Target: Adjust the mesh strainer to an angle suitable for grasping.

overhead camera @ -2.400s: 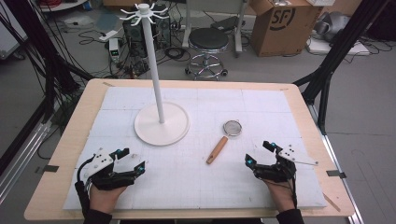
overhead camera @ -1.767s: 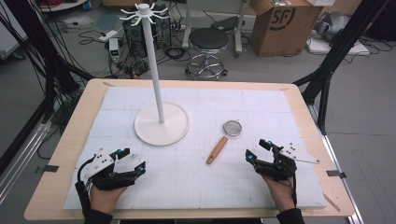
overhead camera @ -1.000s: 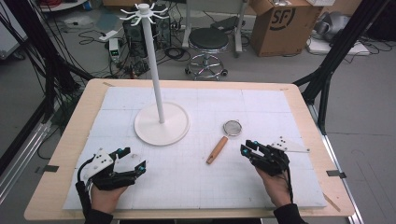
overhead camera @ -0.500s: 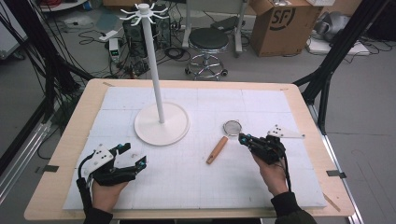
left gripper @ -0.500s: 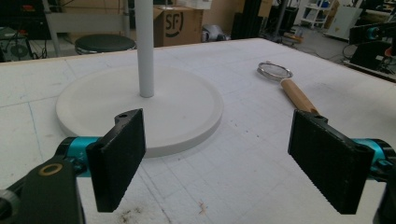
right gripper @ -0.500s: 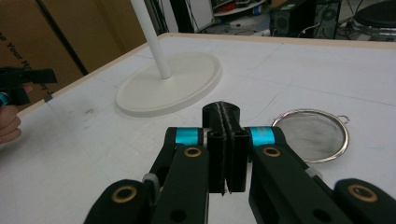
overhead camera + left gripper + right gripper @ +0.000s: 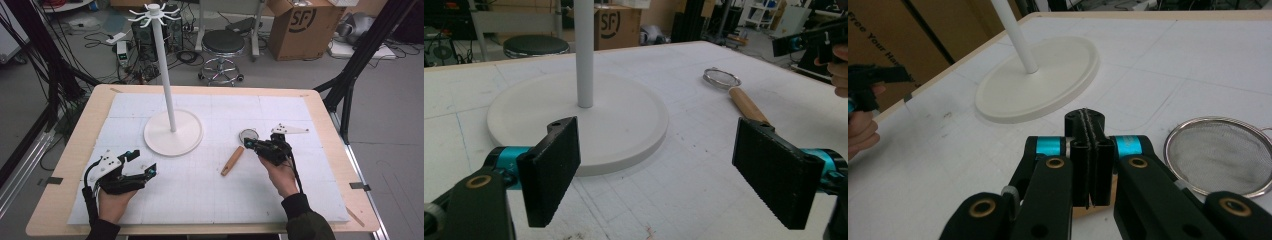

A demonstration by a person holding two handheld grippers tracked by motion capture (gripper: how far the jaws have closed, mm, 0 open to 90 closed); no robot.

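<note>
Light wooden worktop (image 7: 90, 125), covered almost to its edges by a white gridded mat (image 7: 280, 107) that gives a flat, marked surface to work on.

Beyond the far edge, on the floor, a brown cardboard box (image 7: 300, 25) printed with "SF" in dark letters. In the right gripper view, more print on brown card, beginning "Free Your" and cut off after that.

Left of the worktop's middle and nearer the far edge, a tall white hook stand (image 7: 187, 135): a broad round base for steadiness, a slim upright pole and a ring of small hooks at the top. Nothing hanging on it, so probably the place where the utensil should end up.

Near the front left corner, the left gripper (image 7: 144, 162), resting low by the mat with its jaws spread wide and nothing between the pads. Apparently just waiting, aimed towards the stand's base.

Right of the middle, the right gripper (image 7: 248, 143), jaws pressed fully together, pad against pad, with no object visibly pinched between them. Tip poised right over the spot where mesh meets handle, as if lining up for a grasp that would first need the jaws to part.

Under and just ahead of that tip, a small round metal mesh strainer with a pale wooden handle (image 7: 234, 159), lying flat on the mat with the bowl towards the far edge and the handle slanting towards the front. Well apart from the stand's base, not yet lifted.
</note>
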